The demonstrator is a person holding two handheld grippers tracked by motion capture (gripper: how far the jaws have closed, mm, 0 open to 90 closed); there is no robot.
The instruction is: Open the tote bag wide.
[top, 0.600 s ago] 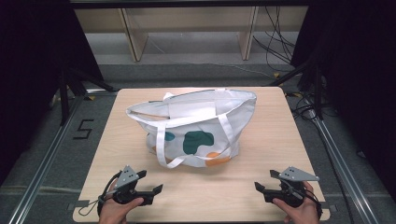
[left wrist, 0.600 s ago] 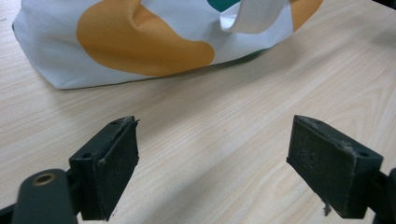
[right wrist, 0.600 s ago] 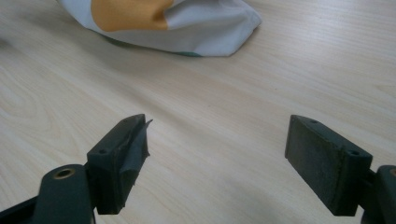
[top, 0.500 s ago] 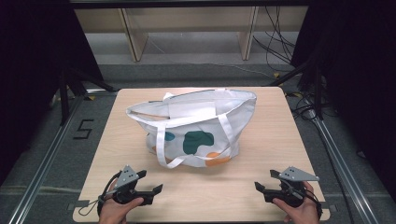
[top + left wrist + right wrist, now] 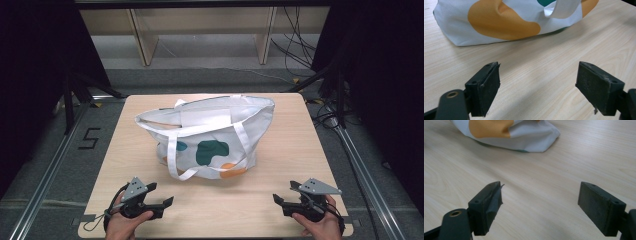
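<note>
**Both tools released, tote bag at the desk's centre**

We hold the left tool (image 5: 167,201) at about 7 o'clock on the desk (image 5: 295,150), near its front edge, with the jaws spread wide and nothing between them. In the left gripper view the two black pads (image 5: 486,87) stand well apart over bare wood. Our left hand (image 5: 125,227) grips the body from below, and the grey three-cornered plate sits on top.

We hold the right tool (image 5: 277,200) at about 5 o'clock, also near the front edge, likewise released; its pads (image 5: 487,206) gape over bare wood in the right gripper view. Our right hand (image 5: 317,225) wraps its body.

Outward from both tools, toward 12 o'clock, lies the white tote bag (image 5: 210,135) at the desk's centre, apart from either tool. Its mouth faces up, and its white straps (image 5: 172,157) hang down the near side. Green and orange patches mark its front. In the left gripper view an orange patch (image 5: 501,21) sits close ahead of the jaws; in the right gripper view the tote bag's corner (image 5: 534,137) rests on the wood.
</note>
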